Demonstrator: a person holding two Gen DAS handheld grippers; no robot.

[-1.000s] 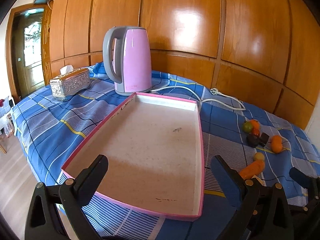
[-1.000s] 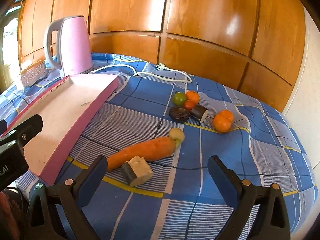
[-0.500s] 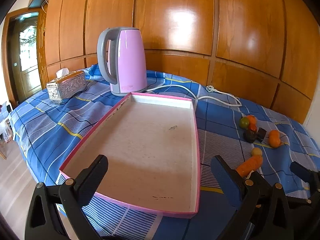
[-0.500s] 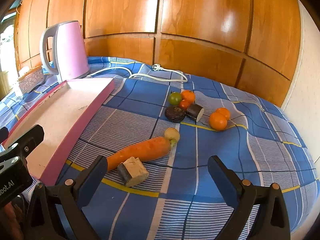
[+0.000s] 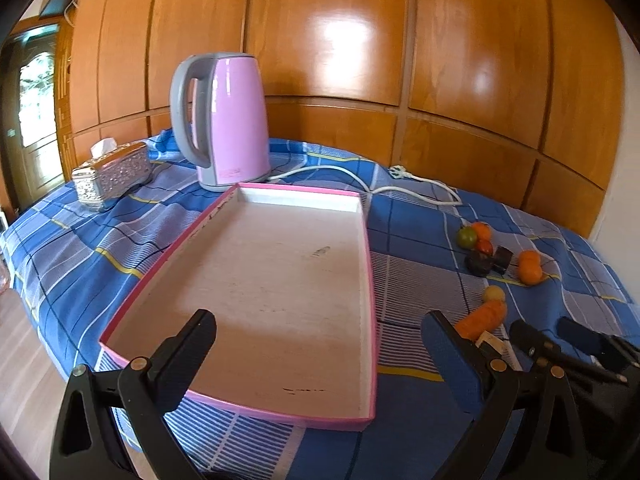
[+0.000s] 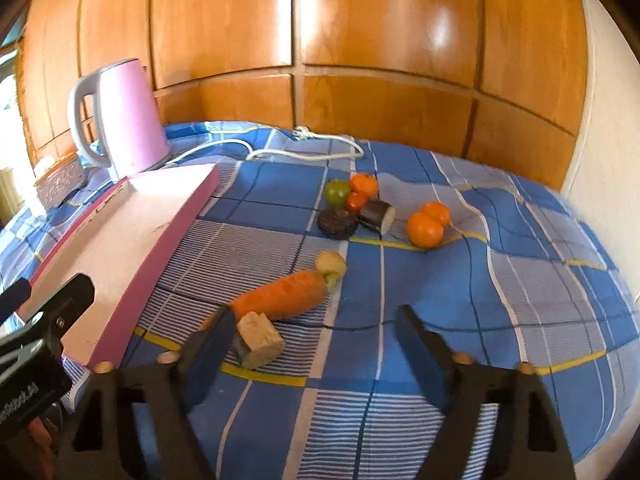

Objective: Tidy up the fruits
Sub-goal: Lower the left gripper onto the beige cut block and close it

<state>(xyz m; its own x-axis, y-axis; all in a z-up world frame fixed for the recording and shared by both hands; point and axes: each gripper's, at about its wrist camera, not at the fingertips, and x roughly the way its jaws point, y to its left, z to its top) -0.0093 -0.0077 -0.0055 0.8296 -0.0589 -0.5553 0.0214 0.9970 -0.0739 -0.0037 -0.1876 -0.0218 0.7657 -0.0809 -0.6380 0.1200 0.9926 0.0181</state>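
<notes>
A pink-rimmed empty tray (image 5: 370, 264) lies on the blue checked cloth; its side wall shows in the right wrist view (image 6: 160, 256). My left gripper (image 5: 320, 342) is open over the tray's near end. My right gripper (image 6: 316, 330) is open, low over the cloth just in front of a carrot (image 6: 280, 296) and a tan cut chunk (image 6: 260, 340). Farther off lie a small pale ball (image 6: 331, 262), two oranges (image 6: 426, 224), a green fruit (image 6: 336, 191), a small orange (image 6: 363, 185), a red tomato (image 6: 355, 201), a dark round piece (image 6: 337, 222) and a dark cut piece (image 6: 376, 216).
A pink kettle (image 5: 224, 120) stands behind the tray, its white cord (image 5: 400, 188) trailing right. A silver tissue box (image 5: 112, 174) sits at the back left. Wooden panels (image 5: 360, 40) back the table. The table edge drops to floor at left.
My right gripper has moved forward and down toward the carrot and tan chunk. My left gripper has shifted slightly over the tray's near end. Both stay open.
</notes>
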